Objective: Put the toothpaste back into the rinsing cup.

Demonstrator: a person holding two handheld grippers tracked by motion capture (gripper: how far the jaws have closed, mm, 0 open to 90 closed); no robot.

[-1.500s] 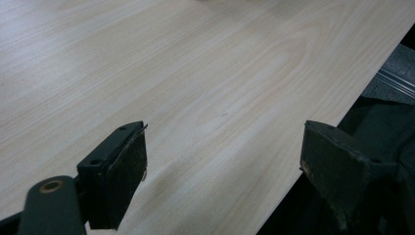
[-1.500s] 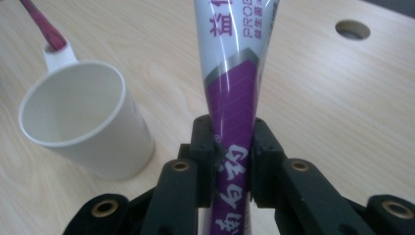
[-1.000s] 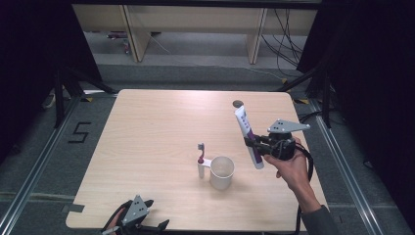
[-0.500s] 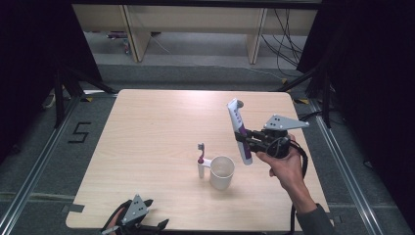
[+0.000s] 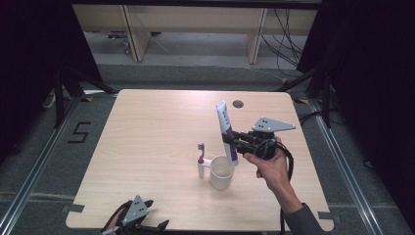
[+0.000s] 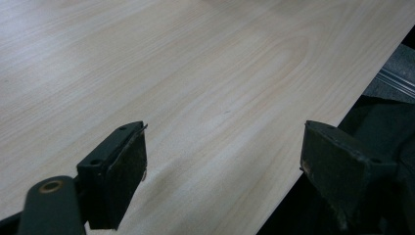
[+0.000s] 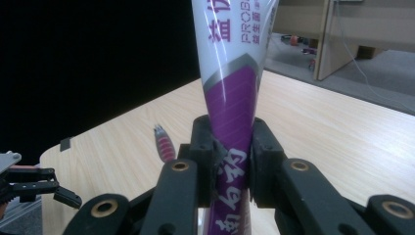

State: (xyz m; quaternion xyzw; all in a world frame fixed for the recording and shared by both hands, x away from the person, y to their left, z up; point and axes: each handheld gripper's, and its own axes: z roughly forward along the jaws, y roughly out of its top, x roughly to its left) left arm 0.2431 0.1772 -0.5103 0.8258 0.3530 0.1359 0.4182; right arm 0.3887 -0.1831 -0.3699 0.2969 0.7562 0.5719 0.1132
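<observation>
Just below the right claw [image 5: 234, 141], clamped on the toothpaste tube [image 5: 226, 132], the cup [image 5: 221, 172] is now nearer, tube apparently about to drop in.

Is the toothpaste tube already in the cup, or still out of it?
Out, nearly in. The toothpaste tube stands near upright, clamped in the right gripper, its lower end at the rim of the cup.

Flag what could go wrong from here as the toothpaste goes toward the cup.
1. The right hand-held gripper holds the toothpaste tube near its lower end, so the tall tube could tilt or slip.
2. The tube's bottom is at the cup rim; catching it could tip the cup.
3. The toothbrush stands right beside the cup and could get knocked.
</observation>
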